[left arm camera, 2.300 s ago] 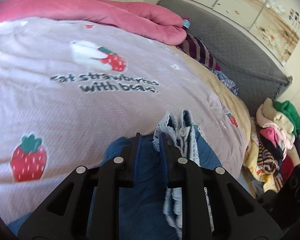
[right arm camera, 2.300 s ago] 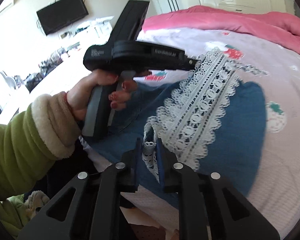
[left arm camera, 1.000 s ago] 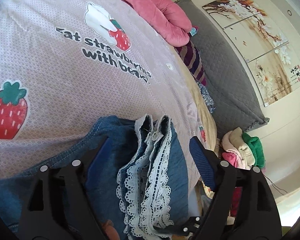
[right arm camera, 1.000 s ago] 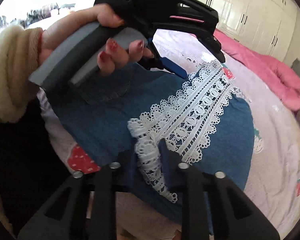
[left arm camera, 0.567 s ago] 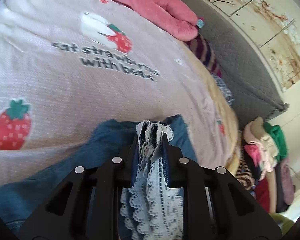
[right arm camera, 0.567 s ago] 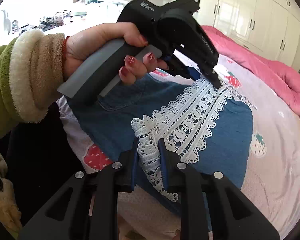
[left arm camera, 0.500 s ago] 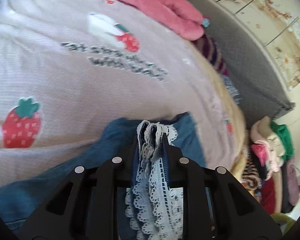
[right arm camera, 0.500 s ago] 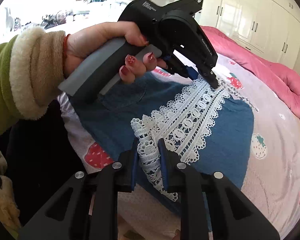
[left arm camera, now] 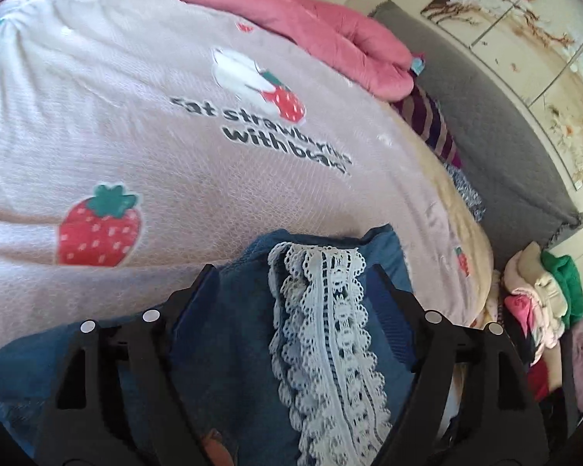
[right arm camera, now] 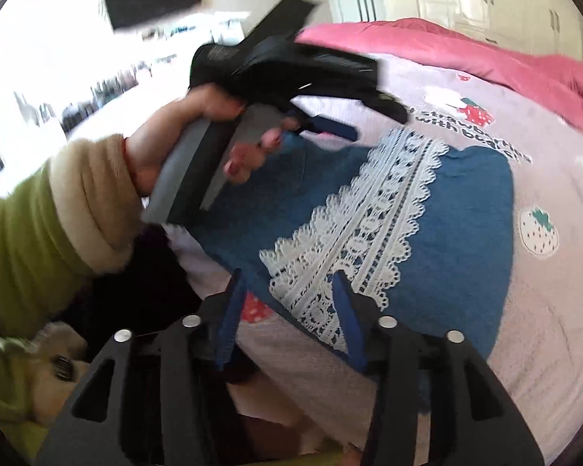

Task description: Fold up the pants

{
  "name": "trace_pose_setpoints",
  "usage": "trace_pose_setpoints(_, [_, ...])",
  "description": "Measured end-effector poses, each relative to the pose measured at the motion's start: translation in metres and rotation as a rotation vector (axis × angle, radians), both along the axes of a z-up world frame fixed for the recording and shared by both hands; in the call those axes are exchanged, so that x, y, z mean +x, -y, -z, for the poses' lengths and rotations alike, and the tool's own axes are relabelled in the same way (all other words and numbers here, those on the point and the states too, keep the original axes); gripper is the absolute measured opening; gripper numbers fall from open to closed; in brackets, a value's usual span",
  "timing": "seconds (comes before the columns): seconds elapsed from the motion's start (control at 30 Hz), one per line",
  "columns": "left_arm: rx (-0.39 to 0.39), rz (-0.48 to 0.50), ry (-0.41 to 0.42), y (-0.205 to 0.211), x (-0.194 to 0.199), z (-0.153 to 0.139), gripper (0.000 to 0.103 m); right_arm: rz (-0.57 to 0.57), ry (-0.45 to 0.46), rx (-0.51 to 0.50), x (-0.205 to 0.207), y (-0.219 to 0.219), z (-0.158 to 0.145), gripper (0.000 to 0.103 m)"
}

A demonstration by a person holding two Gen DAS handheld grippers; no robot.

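Note:
The blue denim pants (right arm camera: 466, 209) with a white lace hem band (right arm camera: 369, 233) lie folded flat on the pink strawberry bedspread (right arm camera: 555, 310). My left gripper (left arm camera: 289, 272) is open, its fingers either side of the lace band (left arm camera: 322, 310) on the pants (left arm camera: 221, 349), holding nothing. My right gripper (right arm camera: 287, 275) is open just above the near lace end, holding nothing. The left gripper also shows in the right wrist view (right arm camera: 377, 124), held by a hand in a green sleeve, over the far end of the pants.
A pink duvet (left arm camera: 311, 19) lies bunched at the far side of the bed. A grey headboard (left arm camera: 505, 155) and striped pillow (left arm camera: 431, 124) are to the right. A pile of clothes (left arm camera: 540, 303) sits beside the bed. The bed edge (right arm camera: 283, 365) is right under my right gripper.
Both grippers were shut on the lace hem half a second ago. Both have opened and let it go, and the lace now lies flat on the pants.

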State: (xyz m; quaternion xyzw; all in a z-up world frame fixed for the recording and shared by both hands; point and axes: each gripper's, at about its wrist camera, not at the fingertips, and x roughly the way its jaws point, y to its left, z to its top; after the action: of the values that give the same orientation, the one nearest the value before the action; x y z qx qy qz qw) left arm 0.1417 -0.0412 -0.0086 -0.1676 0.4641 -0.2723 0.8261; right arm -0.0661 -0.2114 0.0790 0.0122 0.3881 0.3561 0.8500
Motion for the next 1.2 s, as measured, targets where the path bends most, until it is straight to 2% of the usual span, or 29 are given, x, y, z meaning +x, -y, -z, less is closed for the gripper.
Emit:
trace_pose_setpoints(0.13, [-0.010, -0.013, 0.025, -0.014, -0.029, -0.008, 0.071, 0.111, 0.031, 0.016, 0.019, 0.025, -0.010, 0.046])
trace_pose_setpoints(0.3, [0.050, 0.007, 0.048, -0.013, -0.076, -0.006, 0.071, 0.232, 0.051, -0.015, 0.058, 0.041, -0.011, 0.046])
trace_pose_setpoints(0.37, [0.060, 0.021, 0.054, -0.011, -0.098, -0.003, 0.069, 0.245, 0.053, -0.024, 0.074, 0.044, -0.012, 0.046])
trace_pose_setpoints(0.43, [0.081, 0.028, 0.046, -0.004, -0.111, 0.002, 0.043, 0.237, 0.045, -0.038, 0.091, 0.040, -0.013, 0.046])
trace_pose_setpoints(0.5, [0.108, 0.057, 0.049, 0.005, -0.124, 0.006, 0.032, 0.204, 0.050, -0.065, 0.104, 0.031, -0.011, 0.046])
trace_pose_setpoints(0.57, [0.097, 0.099, 0.016, 0.013, -0.130, 0.012, 0.032, 0.141, 0.050, -0.098, 0.116, 0.015, -0.012, 0.058])
trace_pose_setpoints(0.7, [0.203, 0.100, 0.009, 0.025, -0.134, 0.020, 0.029, 0.070, 0.084, -0.218, 0.140, -0.022, -0.005, 0.061])
trace_pose_setpoints(0.8, [0.177, 0.077, -0.022, 0.019, -0.133, 0.025, 0.008, 0.041, 0.082, -0.286, 0.156, -0.042, 0.008, 0.060])
trace_pose_setpoints(0.83, [0.167, 0.070, -0.032, 0.015, -0.134, 0.026, 0.006, 0.040, 0.077, -0.321, 0.160, -0.047, 0.015, 0.049])
trace_pose_setpoints(0.87, [0.151, 0.064, -0.046, 0.012, -0.134, 0.028, 0.005, 0.031, 0.059, -0.342, 0.164, -0.049, 0.021, 0.023])
trace_pose_setpoints(0.9, [0.140, 0.064, -0.054, 0.009, -0.136, 0.030, 0.002, 0.041, 0.049, -0.373, 0.168, -0.050, 0.027, 0.015])
trace_pose_setpoints(0.93, [0.139, 0.067, -0.057, 0.010, -0.140, 0.030, 0.000, 0.070, 0.046, -0.398, 0.172, -0.047, 0.032, 0.013])
trace_pose_setpoints(1.0, [0.145, 0.075, -0.056, 0.011, -0.146, 0.031, 0.000, 0.089, 0.039, -0.365, 0.175, -0.039, 0.033, 0.012])
trace_pose_setpoints(1.07, [0.155, 0.081, -0.059, 0.014, -0.150, 0.032, 0.000, 0.116, 0.049, -0.379, 0.177, -0.036, 0.037, 0.012])
trace_pose_setpoints(1.2, [0.208, 0.100, -0.040, 0.023, -0.157, 0.030, 0.000, 0.105, 0.040, -0.366, 0.176, -0.037, 0.046, 0.013])
